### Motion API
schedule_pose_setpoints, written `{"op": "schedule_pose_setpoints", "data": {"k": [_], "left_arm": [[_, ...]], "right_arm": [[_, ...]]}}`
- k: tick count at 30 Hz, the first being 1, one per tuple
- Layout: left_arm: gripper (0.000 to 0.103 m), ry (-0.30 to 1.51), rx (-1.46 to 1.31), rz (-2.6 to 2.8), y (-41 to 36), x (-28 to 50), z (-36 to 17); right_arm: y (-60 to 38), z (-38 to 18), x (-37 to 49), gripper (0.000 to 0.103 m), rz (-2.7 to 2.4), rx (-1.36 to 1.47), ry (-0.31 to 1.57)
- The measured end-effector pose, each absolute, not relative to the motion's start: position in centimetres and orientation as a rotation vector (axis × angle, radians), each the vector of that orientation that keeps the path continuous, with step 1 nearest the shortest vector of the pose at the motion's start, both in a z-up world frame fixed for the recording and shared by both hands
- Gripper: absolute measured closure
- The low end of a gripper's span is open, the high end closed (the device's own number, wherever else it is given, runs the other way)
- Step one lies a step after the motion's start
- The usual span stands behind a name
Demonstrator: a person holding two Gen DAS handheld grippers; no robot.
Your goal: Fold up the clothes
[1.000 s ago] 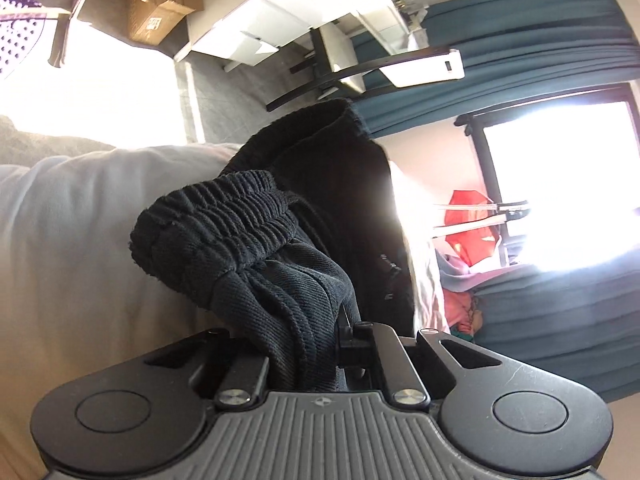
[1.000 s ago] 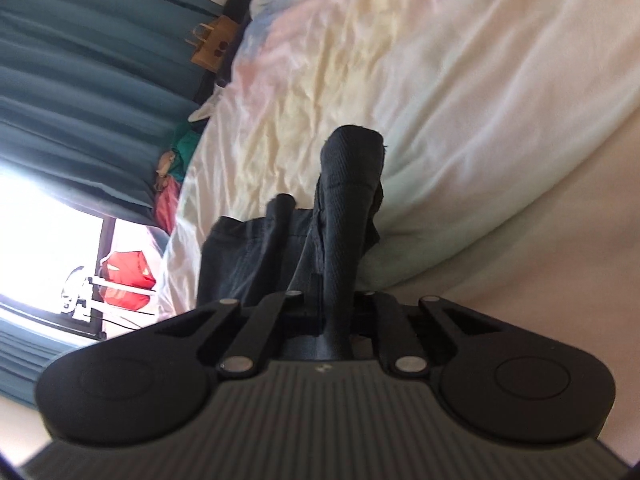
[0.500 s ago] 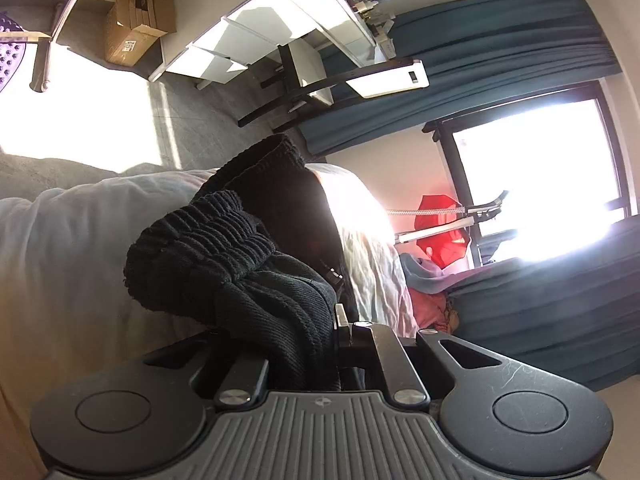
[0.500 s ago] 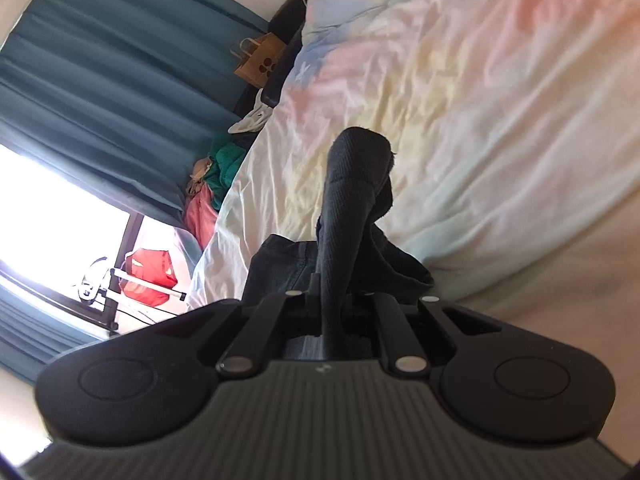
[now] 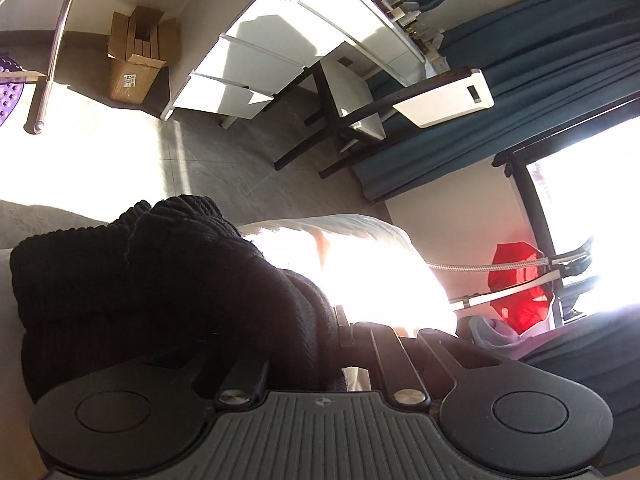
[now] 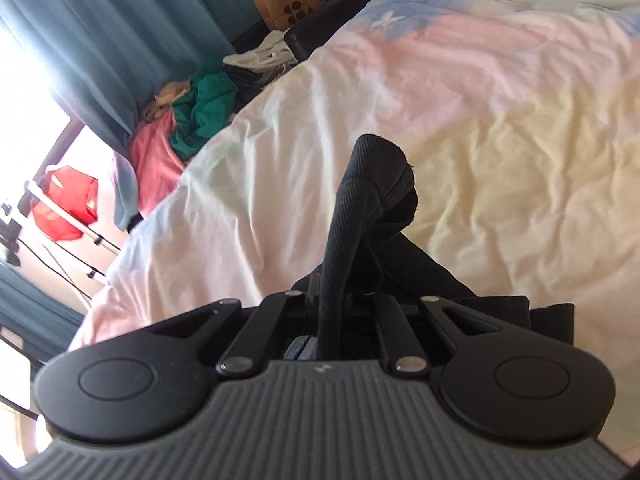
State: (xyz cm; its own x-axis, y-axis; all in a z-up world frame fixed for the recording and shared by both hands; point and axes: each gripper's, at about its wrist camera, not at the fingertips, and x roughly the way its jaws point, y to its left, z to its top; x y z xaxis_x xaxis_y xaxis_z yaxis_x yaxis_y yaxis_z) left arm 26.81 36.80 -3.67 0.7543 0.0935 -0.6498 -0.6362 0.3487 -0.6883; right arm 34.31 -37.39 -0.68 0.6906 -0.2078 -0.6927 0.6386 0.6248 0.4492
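Observation:
A black knitted garment (image 5: pixel 160 288) with a ribbed elastic band bulges over my left gripper (image 5: pixel 340 320), which is shut on its cloth. In the right wrist view a narrow fold of the same black garment (image 6: pixel 360 208) stands up from my right gripper (image 6: pixel 332 292), also shut on it. More of the dark cloth hangs behind the right gripper's body. Below both lies a bed with a pale pastel quilt (image 6: pixel 500 92). The fingertips of both grippers are mostly hidden by the cloth.
Beside the bed are a white drawer unit (image 5: pixel 256 68), a black-legged stool (image 5: pixel 344 96), a cardboard box (image 5: pixel 136 60), blue curtains (image 5: pixel 520 80) and a bright window. A heap of pink and green clothes (image 6: pixel 188 128), a paper bag (image 6: pixel 288 0) and a red item on a drying rack (image 6: pixel 64 208) lie by the bed's far side.
Both grippers have swung sideways with the black garment. The left view now takes in more floor and furniture. The right view has rolled and shows more of the quilt and the clothes heap.

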Motion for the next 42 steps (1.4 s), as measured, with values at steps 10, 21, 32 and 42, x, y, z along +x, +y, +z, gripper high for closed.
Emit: {"op": "schedule_pose_setpoints", "data": {"k": [10,21,32,42], "left_arm": [[0.065,0.685,-1.026,0.475,37.6,33.2,-9.1],[0.005,0.602,-0.982,0.265,35.9,23.4,-3.6],[0.004,0.737,-1.406,0.318,34.9,13.4,-13.1],[0.037,0.528,-1.394,0.410,33.6,19.1,-15.6]], "right_arm": [[-38.9,-5.7,36.7,0.082,-0.451,0.865,0.679],[-42.6,-1.8,23.4,0.039,-0.319,0.980,0.526],[-41.6,-8.6,18.5,0.039,-0.279,1.263,0.635],[-38.9,-8.9,23.7,0.066,-0.371,1.039,0.551]]}}
